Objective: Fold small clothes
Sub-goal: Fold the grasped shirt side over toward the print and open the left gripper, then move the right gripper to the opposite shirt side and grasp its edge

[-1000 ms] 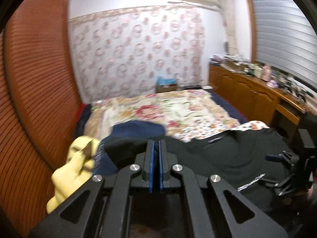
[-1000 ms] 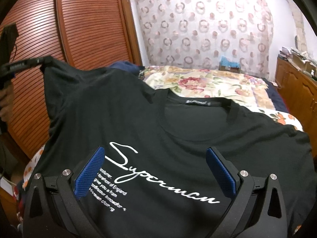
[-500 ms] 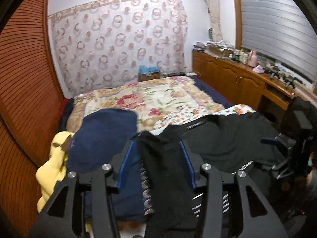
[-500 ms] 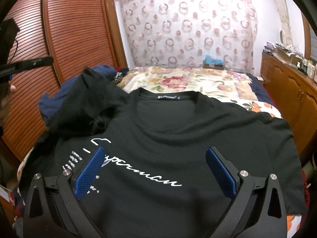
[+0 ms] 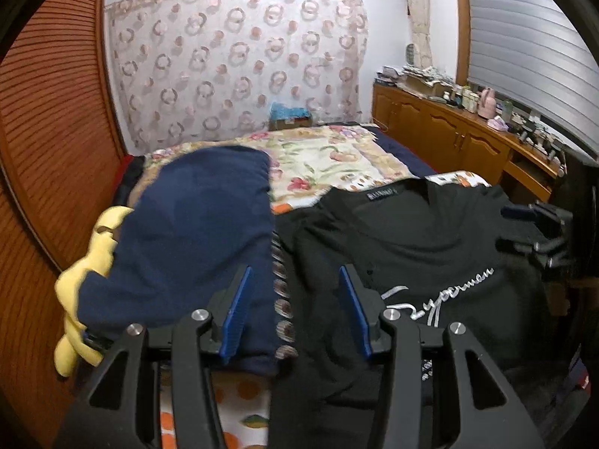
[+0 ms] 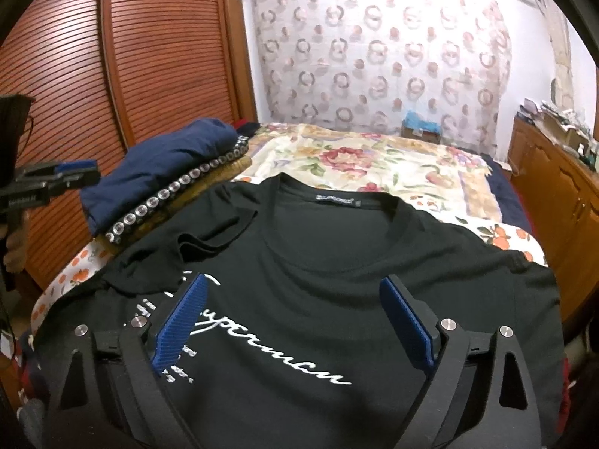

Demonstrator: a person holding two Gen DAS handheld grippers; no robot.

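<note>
A black T-shirt (image 6: 337, 254) with white script lies front up on the bed, its collar toward the far end. The sleeve on the left (image 6: 209, 239) is folded in over the chest. My right gripper (image 6: 295, 280) hovers over the lettering; its jaws are wide and closing, and the pads press on nothing. My left gripper (image 5: 295, 273) is open partway above the seam where the T-shirt (image 5: 430, 247) meets a navy garment (image 5: 194, 224). The left gripper (image 6: 56, 176) also shows at the left edge of the right wrist view.
The navy garment (image 6: 168, 157), trimmed with silver discs, lies left of the shirt, with a yellow cloth (image 5: 82, 284) beside it. The floral bedcover (image 5: 329, 161) stretches beyond. Louvred wooden doors (image 5: 45, 149) stand close on the left, a wooden cabinet (image 5: 449, 138) on the right.
My left gripper opened, let go of the raised shirt sleeve and sank toward the bed. The sleeve dropped and now lies folded over the chest. The right jaws narrowed slightly.
</note>
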